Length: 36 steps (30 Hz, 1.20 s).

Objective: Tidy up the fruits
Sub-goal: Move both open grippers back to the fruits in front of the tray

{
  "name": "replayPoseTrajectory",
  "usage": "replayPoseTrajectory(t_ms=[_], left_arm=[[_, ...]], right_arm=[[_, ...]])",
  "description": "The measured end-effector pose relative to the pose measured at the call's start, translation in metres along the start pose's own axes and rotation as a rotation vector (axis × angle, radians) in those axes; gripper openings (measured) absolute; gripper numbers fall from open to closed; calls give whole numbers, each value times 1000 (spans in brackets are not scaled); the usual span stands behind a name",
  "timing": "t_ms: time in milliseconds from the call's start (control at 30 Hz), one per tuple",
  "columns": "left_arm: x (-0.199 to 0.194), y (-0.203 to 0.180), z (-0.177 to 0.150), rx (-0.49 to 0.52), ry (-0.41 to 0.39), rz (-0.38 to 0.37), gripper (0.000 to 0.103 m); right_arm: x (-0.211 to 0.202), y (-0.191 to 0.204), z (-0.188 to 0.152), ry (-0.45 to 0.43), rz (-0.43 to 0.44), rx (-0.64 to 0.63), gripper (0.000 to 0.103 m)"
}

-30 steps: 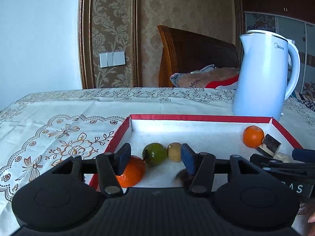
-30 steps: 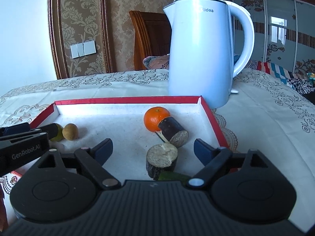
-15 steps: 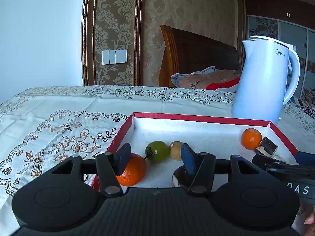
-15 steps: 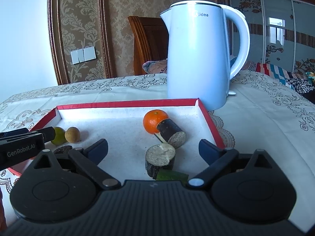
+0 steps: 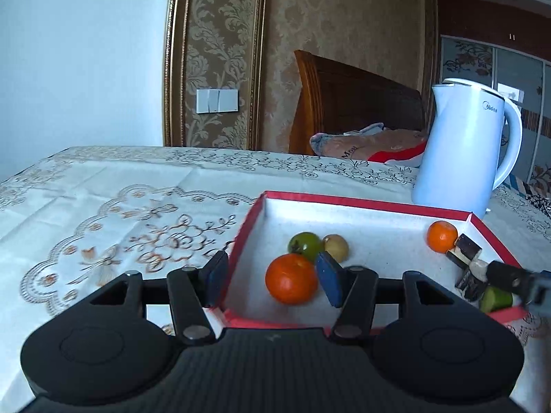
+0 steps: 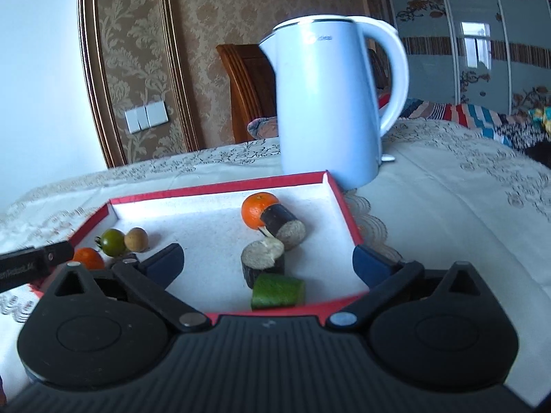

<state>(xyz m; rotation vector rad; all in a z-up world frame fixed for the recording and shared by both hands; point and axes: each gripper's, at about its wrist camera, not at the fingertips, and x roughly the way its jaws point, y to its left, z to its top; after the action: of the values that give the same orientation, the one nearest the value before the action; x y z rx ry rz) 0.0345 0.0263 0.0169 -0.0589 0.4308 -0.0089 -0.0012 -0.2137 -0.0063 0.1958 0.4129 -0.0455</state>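
In the red-rimmed tray [image 6: 339, 195]: two oranges [image 5: 291, 278] [image 6: 256, 210], one green fruit [image 6: 113, 241], one brown fruit [image 6: 136, 239], two dark stubs [image 6: 283, 225] [image 6: 263, 264], one green chunk [image 6: 278, 290] lying on its side, long axis across. Bare floor mid-tray. Kettle [image 6: 330, 103] just beyond the far right corner. Left gripper [image 5: 272, 280] part open, straddling the left rim, gripping nothing. Right gripper [image 6: 267, 264] released, just widened, around near stub and chunk, pads clear.

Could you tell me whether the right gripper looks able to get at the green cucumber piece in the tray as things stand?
Probably yes: the right gripper has just been opening, nothing between its jaws, and the cucumber piece lies near the tray's front edge, nothing over it. A dark sugarcane piece sits close behind.
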Motion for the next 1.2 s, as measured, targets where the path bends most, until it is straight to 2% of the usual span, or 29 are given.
replayPoseTrajectory(t_ms=[67,267,533,800,900,967,1033,1100,1167,1200], left_arm=[[-8,6,-3,-23,7,-18,63],[-23,3,-13,17,22,-38,63],[-22,-4,-15,51,22,-11,63],[-18,4,-14,8,44,-5,63],[-18,4,-14,11,48,-9,67],[-18,3,-14,18,44,-9,69],[-20,1,-15,24,38,-13,69],[-20,1,-14,25,37,-17,69],[-19,1,-14,24,38,-18,69],[-19,1,-14,23,40,-19,69]], right_arm=[[-10,-6,-2,-9,9,22,103],[-22,-8,-11,26,33,7,103],[-50,14,-35,72,140,-60,103],[-52,39,-42,121,140,-172,103],[-48,51,-46,144,119,-244,102],[-47,57,-47,152,119,-266,90],[-43,61,-48,176,127,-283,85],[-40,64,-49,197,119,-298,73],[-37,63,-49,216,137,-285,49],[-35,62,-50,225,143,-281,46]])
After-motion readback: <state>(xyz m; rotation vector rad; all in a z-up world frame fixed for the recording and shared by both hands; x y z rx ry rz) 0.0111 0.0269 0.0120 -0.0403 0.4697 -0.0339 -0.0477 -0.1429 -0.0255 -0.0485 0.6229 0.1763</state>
